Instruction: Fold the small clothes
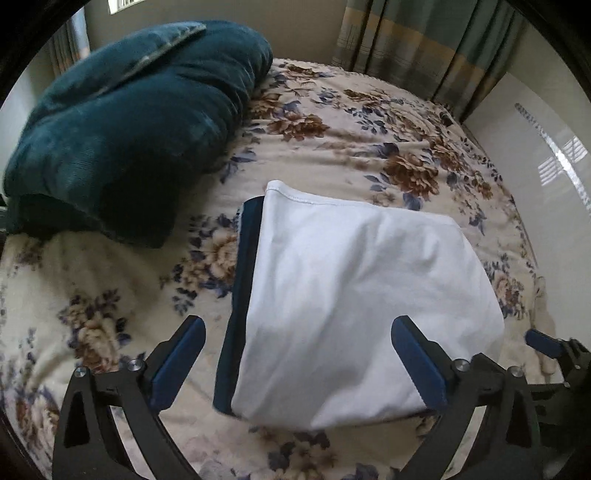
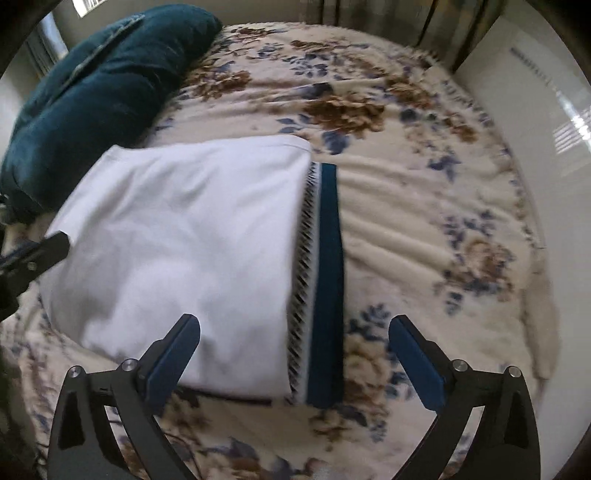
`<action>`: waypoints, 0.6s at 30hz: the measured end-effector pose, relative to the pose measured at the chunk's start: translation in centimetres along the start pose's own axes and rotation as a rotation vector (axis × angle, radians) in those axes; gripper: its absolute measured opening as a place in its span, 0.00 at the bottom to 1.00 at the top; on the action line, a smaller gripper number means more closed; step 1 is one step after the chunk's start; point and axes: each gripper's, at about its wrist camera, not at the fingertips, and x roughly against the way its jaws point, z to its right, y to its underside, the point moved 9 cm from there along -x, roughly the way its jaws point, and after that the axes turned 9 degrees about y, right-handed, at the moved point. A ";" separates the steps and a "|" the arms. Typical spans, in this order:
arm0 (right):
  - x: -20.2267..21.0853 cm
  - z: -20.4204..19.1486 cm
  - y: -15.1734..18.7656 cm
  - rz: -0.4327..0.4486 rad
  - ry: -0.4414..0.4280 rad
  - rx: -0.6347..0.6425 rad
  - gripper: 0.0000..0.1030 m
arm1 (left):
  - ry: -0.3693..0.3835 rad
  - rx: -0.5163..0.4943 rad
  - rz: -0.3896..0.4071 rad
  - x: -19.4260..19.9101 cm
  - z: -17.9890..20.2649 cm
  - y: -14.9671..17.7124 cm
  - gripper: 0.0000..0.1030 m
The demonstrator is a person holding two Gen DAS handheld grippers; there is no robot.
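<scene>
Both hand-held grippers agape over 1 folded garment (image 1: 354,295) (white w/ navy trim).

A bed (image 1: 332,122) fills most of both views, covered by a cream spread (image 2: 406,206) printed with brown and blue flowers. A dark teal pillow (image 1: 122,129) lies at about ten o'clock. Behind the bed, at one o'clock, hang striped curtains (image 1: 424,48) in grey-green and pale yellow. A glossy white panel (image 1: 535,177) at three o'clock reflects slatted daylight. A bright window (image 1: 122,4) shows at eleven o'clock, beside a plain pale wall (image 1: 303,26).
</scene>
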 end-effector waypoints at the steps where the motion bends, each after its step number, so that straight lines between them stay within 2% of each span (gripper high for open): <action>1: 0.4 0.2 0.3 0.002 0.011 -0.003 1.00 | -0.028 -0.005 0.007 0.6 0.1 0.3 1.00; 8: 6.3 2.7 2.1 0.063 0.073 -0.067 1.00 | -0.099 -0.023 0.047 6.0 1.5 1.5 1.00; 12: 12.0 4.4 3.6 0.122 0.099 -0.091 1.00 | -0.120 -0.027 0.099 11.2 3.2 2.3 1.00; 14: 15.1 5.1 4.3 0.157 0.108 -0.100 1.00 | -0.105 -0.025 0.120 14.4 4.3 3.1 1.00; 18: 22.5 6.3 6.2 0.238 0.120 -0.107 1.00 | -0.114 -0.040 0.173 20.4 6.2 4.3 1.00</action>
